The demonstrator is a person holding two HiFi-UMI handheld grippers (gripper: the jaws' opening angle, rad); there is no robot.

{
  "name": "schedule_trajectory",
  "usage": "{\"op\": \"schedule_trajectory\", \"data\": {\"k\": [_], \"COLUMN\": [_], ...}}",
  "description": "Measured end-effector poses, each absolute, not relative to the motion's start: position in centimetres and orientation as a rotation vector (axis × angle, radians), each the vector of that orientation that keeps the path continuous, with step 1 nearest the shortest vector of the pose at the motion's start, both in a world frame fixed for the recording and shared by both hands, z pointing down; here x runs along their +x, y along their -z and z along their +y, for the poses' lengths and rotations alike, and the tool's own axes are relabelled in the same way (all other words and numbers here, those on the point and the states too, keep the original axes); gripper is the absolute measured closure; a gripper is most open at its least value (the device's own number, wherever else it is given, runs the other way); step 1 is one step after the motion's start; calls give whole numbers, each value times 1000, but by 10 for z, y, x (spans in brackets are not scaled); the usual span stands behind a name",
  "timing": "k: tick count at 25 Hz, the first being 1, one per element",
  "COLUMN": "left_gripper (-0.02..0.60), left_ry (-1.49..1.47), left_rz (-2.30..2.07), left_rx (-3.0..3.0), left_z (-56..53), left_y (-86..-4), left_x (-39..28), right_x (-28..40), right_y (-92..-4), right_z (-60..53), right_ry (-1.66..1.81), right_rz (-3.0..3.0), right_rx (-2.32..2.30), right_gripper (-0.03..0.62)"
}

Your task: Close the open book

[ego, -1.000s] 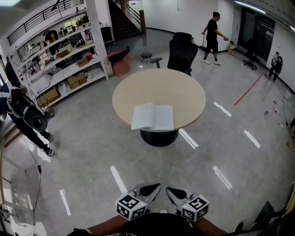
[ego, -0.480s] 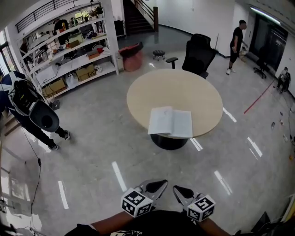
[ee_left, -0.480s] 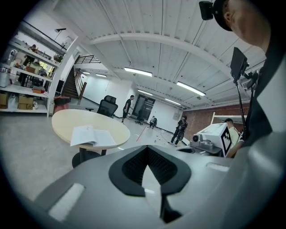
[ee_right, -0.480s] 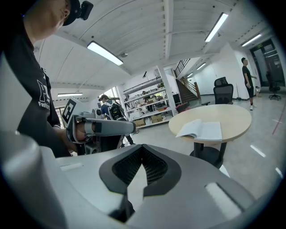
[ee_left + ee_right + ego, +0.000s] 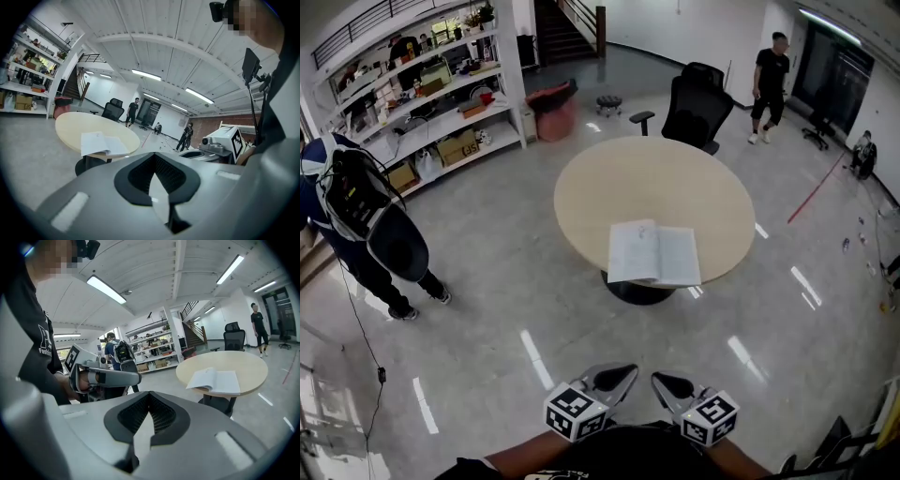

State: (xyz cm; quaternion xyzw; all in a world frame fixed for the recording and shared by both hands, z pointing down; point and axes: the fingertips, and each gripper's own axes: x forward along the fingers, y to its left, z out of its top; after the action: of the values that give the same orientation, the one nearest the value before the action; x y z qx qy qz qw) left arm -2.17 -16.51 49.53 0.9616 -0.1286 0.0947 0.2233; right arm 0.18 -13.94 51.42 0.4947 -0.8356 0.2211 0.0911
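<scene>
The arms of the person holding the tools are cut off by the bottom edge of the head view. The print on the book's pages is too small to read. The round table's dark pedestal base (image 5: 636, 292) is mostly hidden beneath its top.

The left gripper (image 5: 617, 377) and the right gripper (image 5: 668, 383), each a grey two-jaw tool with a marker cube, are side by side, well apart from the table and pointing towards it. Each gripper's own view shows its ridged black pads pressed together with nothing between them.

The white open book (image 5: 653, 253) lies flat, pages up, on the round beige table (image 5: 656, 178), at the table's near edge.

The table stands on a glossy grey floor (image 5: 506, 281). Beyond the table is a black office chair (image 5: 697, 94), with a pink bin (image 5: 555, 108) and a dark staircase (image 5: 562, 28) further back. White open shelving (image 5: 422, 103) with boxes fills the wall left of the table. A person wearing a backpack (image 5: 356, 206) stands left of the table. Another person in black clothes (image 5: 769, 75) stands beyond it to the right, near a red floor line (image 5: 816, 187).
</scene>
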Motion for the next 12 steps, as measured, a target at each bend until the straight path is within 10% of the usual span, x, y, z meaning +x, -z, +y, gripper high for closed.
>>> {"op": "schedule_trajectory", "data": {"k": [12], "left_gripper": [574], "left_ry": [-279], "left_rz": [-325], "left_rx": [2643], "left_z": [-211], "left_y": [-506], "left_x": [-27], "right_x": [-1], "right_y": [-522], "right_z": [-176], "right_ry": [-675], "right_rz": [-2446], "right_rx": [1491], "right_gripper": [586]}}
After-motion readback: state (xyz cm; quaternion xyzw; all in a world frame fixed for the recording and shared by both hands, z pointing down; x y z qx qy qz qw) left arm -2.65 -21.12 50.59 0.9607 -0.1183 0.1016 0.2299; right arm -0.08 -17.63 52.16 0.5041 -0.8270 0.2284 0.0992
